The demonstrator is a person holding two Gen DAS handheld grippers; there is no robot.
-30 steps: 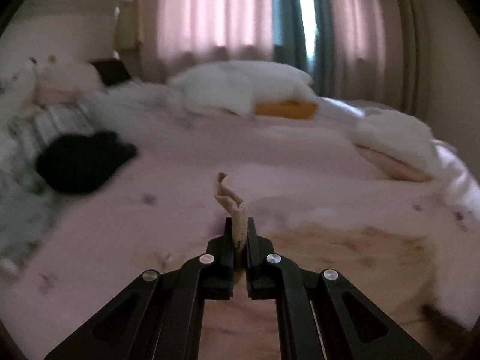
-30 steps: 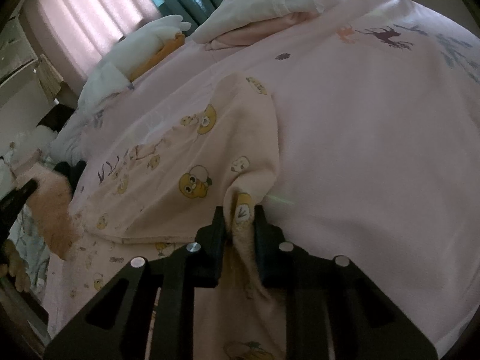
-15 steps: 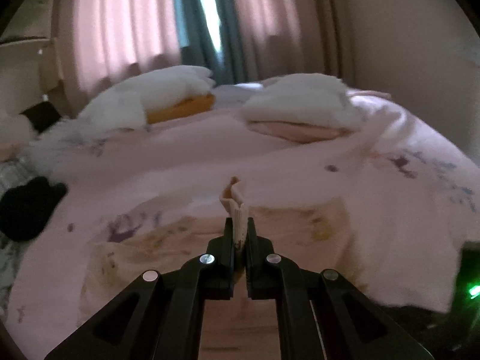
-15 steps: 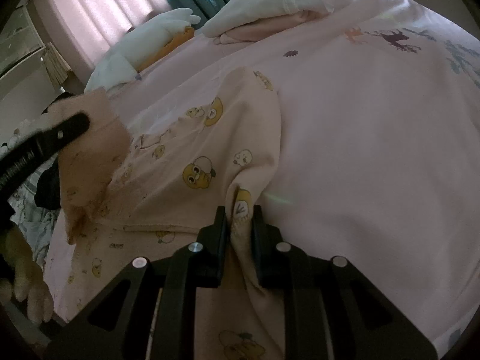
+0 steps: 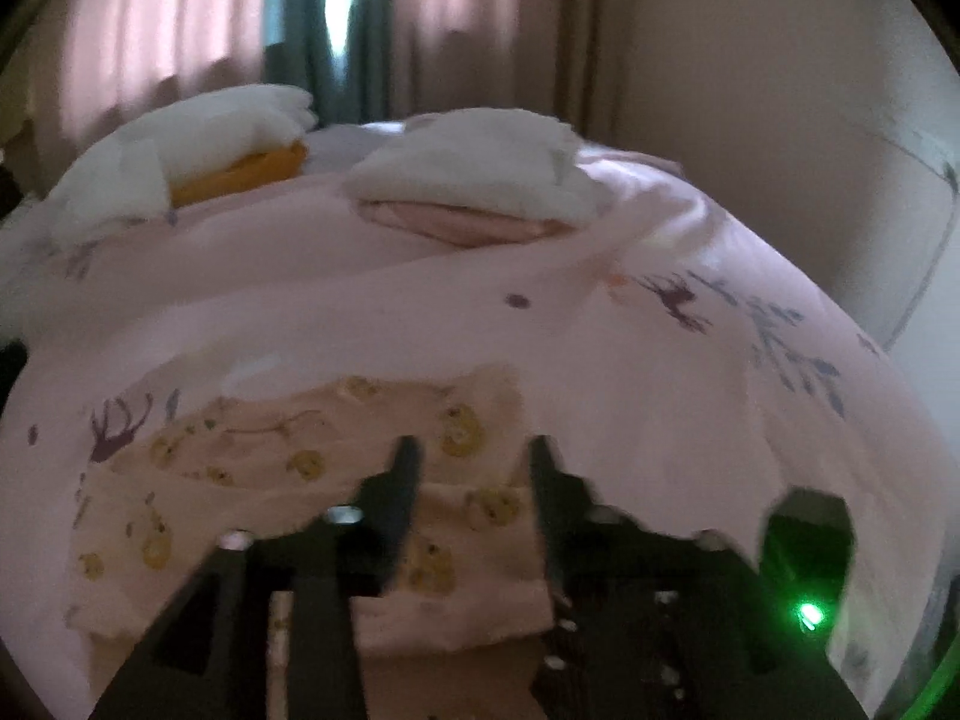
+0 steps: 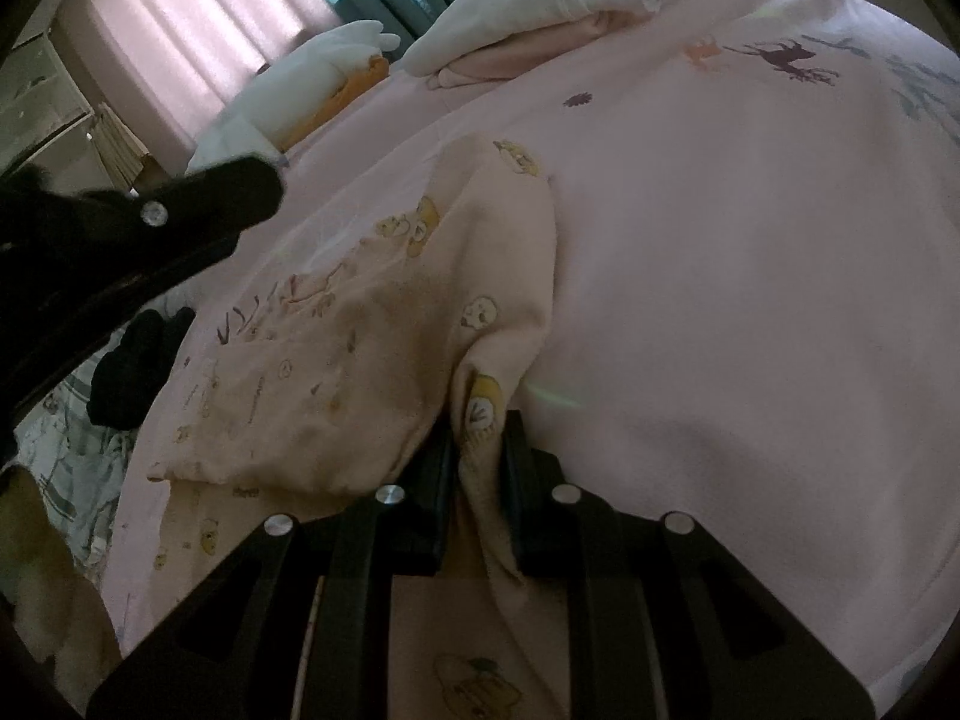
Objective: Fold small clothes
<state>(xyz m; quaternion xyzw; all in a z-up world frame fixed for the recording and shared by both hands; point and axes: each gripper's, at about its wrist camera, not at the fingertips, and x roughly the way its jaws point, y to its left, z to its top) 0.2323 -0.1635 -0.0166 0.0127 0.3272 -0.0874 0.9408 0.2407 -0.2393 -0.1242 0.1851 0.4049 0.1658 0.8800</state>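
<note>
Left wrist view: the left gripper (image 5: 471, 450) hangs over the small peach garment (image 5: 300, 480) lying near on the pink bed cover (image 5: 600, 372); its jaws have just been opening and stand apart, nothing pinched between them.

Right wrist view: the right gripper (image 6: 480, 426) has its jaws nearly closed, pinching a raised fold of the garment's right edge. The left gripper shows at far left.

The black two-finger left gripper (image 5: 471, 450) points downward, its jaws parted and just having opened, nothing pinched between the fingers; the black two-finger right gripper (image 6: 480, 420) also tilts downward, jaws nearly closed, pads clamping a fold of pale peach printed cloth (image 6: 480, 414).
</note>
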